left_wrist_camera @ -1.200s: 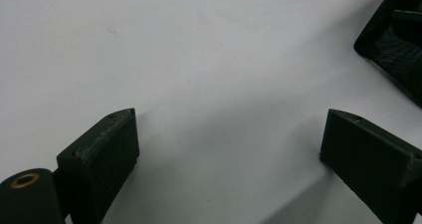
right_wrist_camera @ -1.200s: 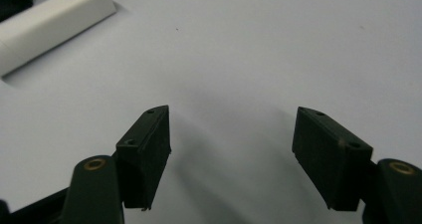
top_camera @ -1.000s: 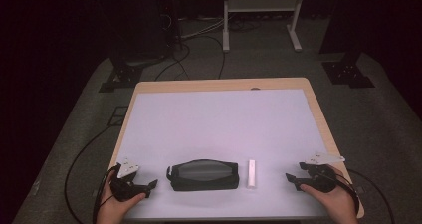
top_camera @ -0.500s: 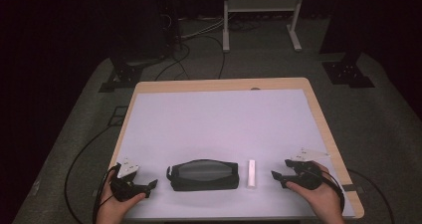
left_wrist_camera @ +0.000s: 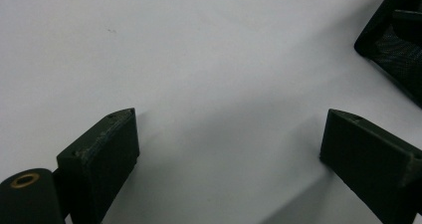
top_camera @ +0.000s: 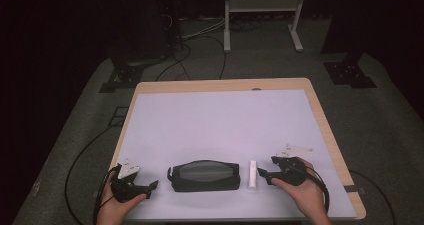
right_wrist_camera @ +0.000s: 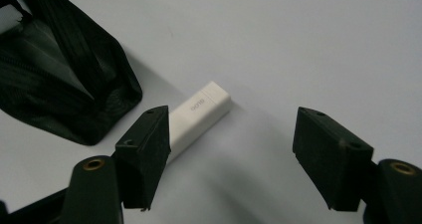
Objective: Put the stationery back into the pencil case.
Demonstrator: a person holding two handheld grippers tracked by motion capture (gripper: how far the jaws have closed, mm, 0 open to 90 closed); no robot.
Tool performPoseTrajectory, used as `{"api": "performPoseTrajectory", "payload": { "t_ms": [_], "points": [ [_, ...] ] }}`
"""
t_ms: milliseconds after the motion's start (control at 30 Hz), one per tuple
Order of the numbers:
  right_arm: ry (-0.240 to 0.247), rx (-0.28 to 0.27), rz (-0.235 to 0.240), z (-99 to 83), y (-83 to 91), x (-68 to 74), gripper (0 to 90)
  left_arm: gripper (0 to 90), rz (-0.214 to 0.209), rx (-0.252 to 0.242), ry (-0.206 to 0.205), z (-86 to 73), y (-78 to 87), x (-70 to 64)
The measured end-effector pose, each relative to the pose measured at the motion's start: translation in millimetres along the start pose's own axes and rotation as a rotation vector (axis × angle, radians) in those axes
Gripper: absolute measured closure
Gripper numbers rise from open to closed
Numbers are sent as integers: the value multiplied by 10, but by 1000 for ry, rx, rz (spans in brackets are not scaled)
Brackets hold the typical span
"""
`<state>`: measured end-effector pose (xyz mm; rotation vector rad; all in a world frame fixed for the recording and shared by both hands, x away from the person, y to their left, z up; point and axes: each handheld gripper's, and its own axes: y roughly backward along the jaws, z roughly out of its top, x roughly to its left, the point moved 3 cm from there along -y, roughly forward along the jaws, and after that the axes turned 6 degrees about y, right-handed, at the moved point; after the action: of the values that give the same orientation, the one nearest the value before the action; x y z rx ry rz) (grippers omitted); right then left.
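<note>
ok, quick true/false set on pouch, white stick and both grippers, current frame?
1. The right gripper is open. True: its jaws stand wide apart and hold nothing.
2. The white stick lies left of the pouch in the high view. False: it lies just right of the pouch, between the pouch and the right gripper.
3. The left gripper is shut on the pouch. False: it is open, with bare table between its jaws; the pouch's corner sits off to the upper right in the left gripper view.
4. In the right gripper view the stick runs partly behind one jaw. True.
5. The stick is inside the pouch. False: it lies on the table beside it.
</note>
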<state>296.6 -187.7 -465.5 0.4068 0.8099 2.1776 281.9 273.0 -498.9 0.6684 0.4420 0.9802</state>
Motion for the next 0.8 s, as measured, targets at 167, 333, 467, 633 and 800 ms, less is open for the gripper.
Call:
{"api": "performPoseTrajectory", "payload": {
  "t_ms": [167,333,467,633,800],
  "points": [
    [-7,11,0,55,-102,53,307,76,0,0,0,0,0,0],
    [-19,16,-8,90,-192,83,311,76,0,0,0,0,0,0],
    [-24,21,-17,102,-247,106,319,76,0,0,0,0,0,0],
    [-25,33,-9,102,-297,139,341,76,0,0,0,0,0,0],
    [-18,53,-8,85,-352,178,375,76,0,-1,0,0,-1,0]
  ]
}}
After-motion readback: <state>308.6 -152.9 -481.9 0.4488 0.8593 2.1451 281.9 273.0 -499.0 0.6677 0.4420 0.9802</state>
